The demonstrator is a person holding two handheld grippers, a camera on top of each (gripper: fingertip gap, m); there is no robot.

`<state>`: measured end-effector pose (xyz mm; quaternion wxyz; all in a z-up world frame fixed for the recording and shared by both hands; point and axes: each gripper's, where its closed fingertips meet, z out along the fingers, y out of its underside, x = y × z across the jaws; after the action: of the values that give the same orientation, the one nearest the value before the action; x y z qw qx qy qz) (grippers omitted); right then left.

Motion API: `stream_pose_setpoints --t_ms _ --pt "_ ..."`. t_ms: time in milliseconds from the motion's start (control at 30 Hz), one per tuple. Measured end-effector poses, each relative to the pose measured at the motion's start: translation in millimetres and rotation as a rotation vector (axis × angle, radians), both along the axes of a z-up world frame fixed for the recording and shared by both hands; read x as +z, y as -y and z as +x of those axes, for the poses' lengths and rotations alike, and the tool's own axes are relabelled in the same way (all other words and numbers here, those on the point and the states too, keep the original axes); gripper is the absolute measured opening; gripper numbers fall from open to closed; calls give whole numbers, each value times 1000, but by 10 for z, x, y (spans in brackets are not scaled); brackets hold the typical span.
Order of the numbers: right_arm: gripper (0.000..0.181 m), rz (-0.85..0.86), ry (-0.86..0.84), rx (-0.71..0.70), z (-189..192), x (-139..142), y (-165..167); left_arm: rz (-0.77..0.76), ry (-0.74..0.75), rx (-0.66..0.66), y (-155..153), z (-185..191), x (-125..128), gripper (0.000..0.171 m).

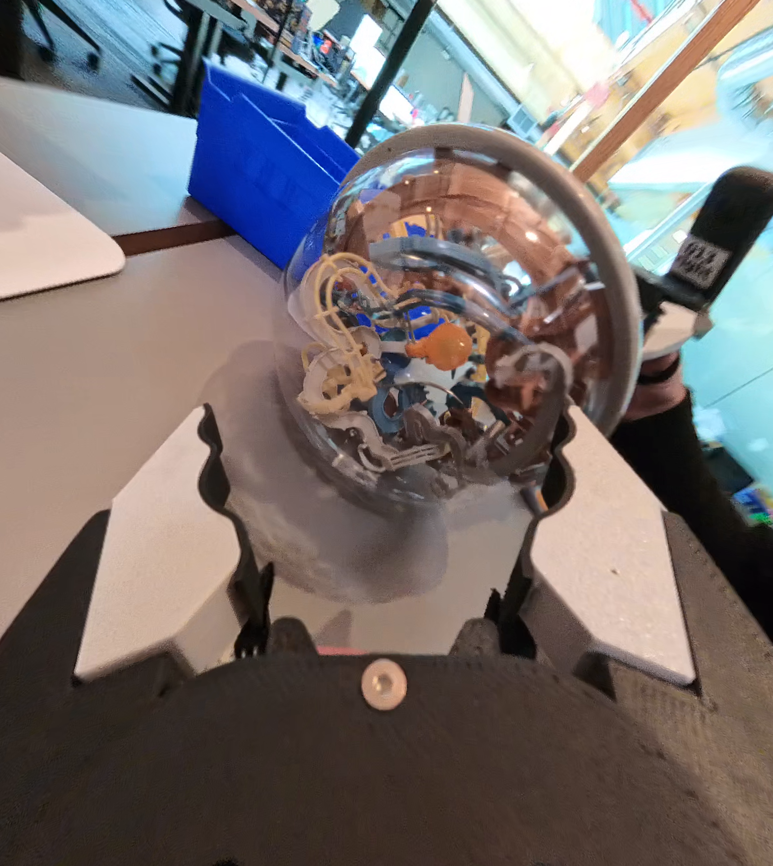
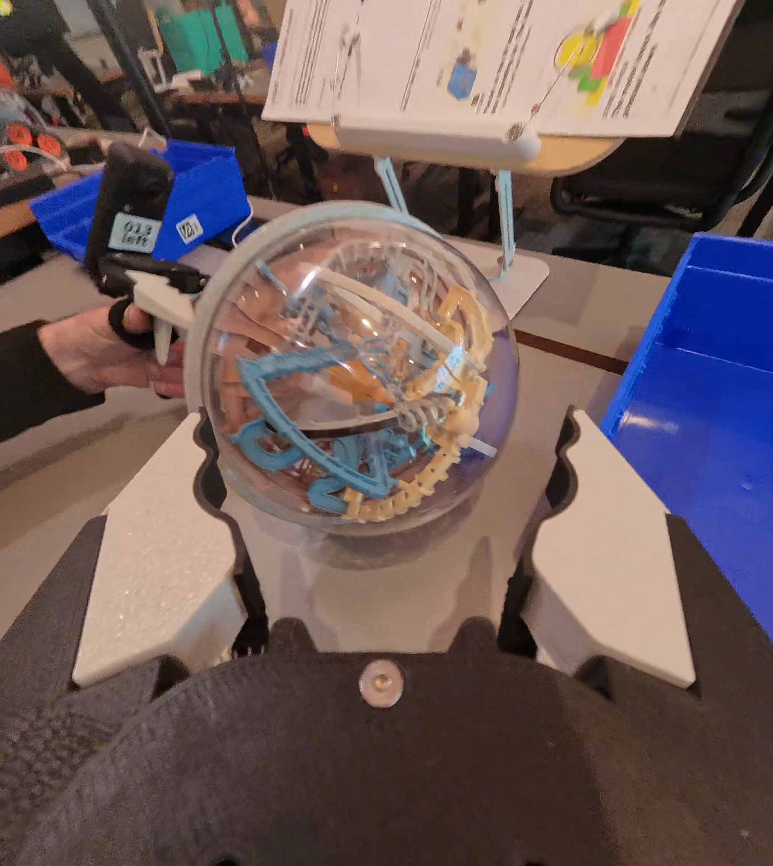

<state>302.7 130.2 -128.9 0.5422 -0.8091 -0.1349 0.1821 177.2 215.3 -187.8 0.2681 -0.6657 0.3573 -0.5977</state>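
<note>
Left gripper (image 1: pixel 384 450): jaws spread wide, fingers level.
Right gripper (image 2: pixel 384 450): jaws spread wide; contact at the fingertips is unclear.

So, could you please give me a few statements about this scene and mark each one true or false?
1. The clear plastic maze sphere with a grey ring rests on the grey table. True.
2. Both claws are shut tight. False: the left claw and right claw are open around the sphere.
3. A blue plastic bin stands beside the sphere. True.
4. The sphere is empty. False: coloured tracks fill it.
</note>
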Motion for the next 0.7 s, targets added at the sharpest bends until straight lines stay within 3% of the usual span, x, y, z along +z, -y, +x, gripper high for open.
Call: stream_pose_setpoints --t_ms 100,200,333,500,700 --pt "140 -55 -27 70 -38 -210 -120 -141 79 -115 47 186 -63 136" --pt "140 -64 -74 130 -118 -290 -195 -229 166 -208 135 267 -18 124" --pt "141 -56 -51 138 -128 -304 -251 -190 157 -189 105 318 1 133" --pt "141 -33 2 168 -373 -269 -226 -62 37 -148 233 145 32 146" --pt "142 11 -46 282 -863 -204 -184 90 -5 53 324 -449 279 136"
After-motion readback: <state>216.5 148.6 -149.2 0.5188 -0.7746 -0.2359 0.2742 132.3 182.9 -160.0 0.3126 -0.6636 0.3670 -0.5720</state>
